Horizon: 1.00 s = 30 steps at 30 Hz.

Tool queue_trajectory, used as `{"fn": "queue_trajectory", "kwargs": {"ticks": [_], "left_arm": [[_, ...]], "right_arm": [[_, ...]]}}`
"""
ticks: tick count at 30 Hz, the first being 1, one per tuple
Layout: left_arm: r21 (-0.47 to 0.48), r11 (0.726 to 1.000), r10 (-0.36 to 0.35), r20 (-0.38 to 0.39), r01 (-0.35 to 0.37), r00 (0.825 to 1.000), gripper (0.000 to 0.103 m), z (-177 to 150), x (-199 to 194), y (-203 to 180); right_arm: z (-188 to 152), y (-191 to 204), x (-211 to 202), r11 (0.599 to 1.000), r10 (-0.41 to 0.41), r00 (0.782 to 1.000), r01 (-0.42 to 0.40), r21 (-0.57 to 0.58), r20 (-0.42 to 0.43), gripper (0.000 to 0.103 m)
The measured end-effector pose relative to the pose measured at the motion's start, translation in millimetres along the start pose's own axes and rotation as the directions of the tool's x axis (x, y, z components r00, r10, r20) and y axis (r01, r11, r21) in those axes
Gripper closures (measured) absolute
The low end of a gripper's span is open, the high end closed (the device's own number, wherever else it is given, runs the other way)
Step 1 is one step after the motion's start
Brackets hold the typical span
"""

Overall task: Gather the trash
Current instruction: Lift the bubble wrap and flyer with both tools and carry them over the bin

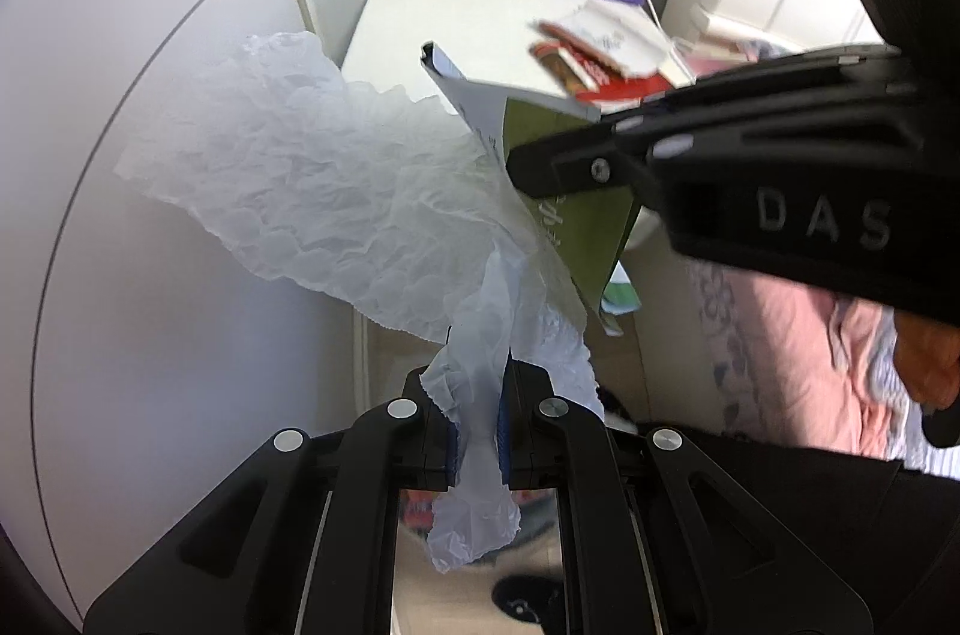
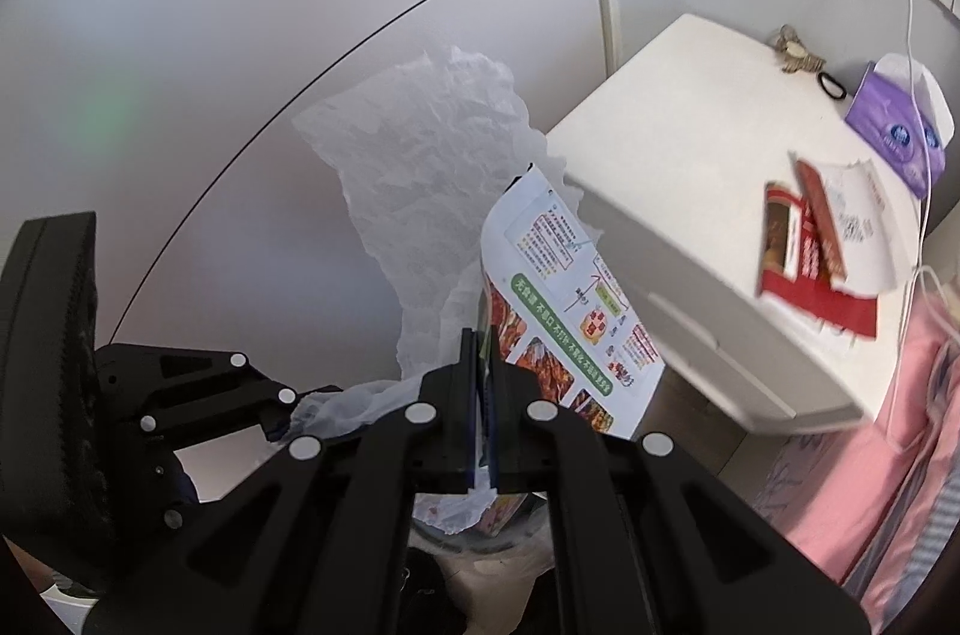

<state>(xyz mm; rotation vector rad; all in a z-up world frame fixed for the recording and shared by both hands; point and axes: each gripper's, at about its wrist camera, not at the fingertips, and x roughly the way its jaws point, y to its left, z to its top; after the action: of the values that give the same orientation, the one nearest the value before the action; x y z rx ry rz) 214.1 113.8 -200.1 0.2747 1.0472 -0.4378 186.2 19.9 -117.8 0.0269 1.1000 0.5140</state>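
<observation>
Clamping a crumpled translucent plastic bag (image 1: 336,191) between its blue pads, the left claw (image 1: 478,425) is seen at the bottom centre of the left wrist view, its jaws closed down to the thickness of the film. The bag is fanned out from the pinch toward the upper left of that frame, against a pale grey wall, while a twisted tail of it is left hanging below the jaws. In the same view the right claw (image 1: 543,167) is seen entering from the right edge, shut on a printed carton (image 1: 576,215) whose green side is turned to the camera and which is tilted, with one corner raised toward the centre top.

In the right wrist view the right claw (image 2: 478,395) is shown at lower centre, its jaws closed tight on the edge of that carton (image 2: 564,299), here white with a green band and food pictures. The plastic bag (image 2: 420,191) is spread just behind and to the left of the carton, and its gathered end is held in the left claw (image 2: 288,413) at lower left.

A white tabletop (image 1: 456,17) is visible at upper centre of the left wrist view, and red-and-white packaging (image 2: 810,251) is left lying on it beside a purple tissue pack (image 2: 900,137). Pink bedding (image 2: 870,455) is seen at the lower right of the right wrist view.
</observation>
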Motion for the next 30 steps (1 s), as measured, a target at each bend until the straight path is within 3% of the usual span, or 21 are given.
{"fn": "queue_trajectory", "kwargs": {"ticks": [10, 16, 30], "left_arm": [[0.037, 0.999, -0.038, -0.026, 0.039, 0.999, 0.095, -65.5, -8.7, -3.7], [0.035, 0.998, -0.055, -0.08, 0.058, 0.995, 0.095, -100.5, 2.0, -2.5], [-0.044, 0.997, -0.07, -0.21, 0.062, 0.975, 0.095, -150.7, 112.0, -8.7]], "right_arm": [[-57.2, 34.0, 5.7, 0.998, -0.036, 0.999, 0.037, 0.046, -0.014, 0.098], [-87.1, 41.1, 28.2, 0.997, -0.031, 0.998, 0.036, 0.073, -0.063, 0.098], [-133.4, 6.5, 150.1, 0.997, 0.046, 0.981, -0.032, 0.076, -0.188, 0.098]]}}
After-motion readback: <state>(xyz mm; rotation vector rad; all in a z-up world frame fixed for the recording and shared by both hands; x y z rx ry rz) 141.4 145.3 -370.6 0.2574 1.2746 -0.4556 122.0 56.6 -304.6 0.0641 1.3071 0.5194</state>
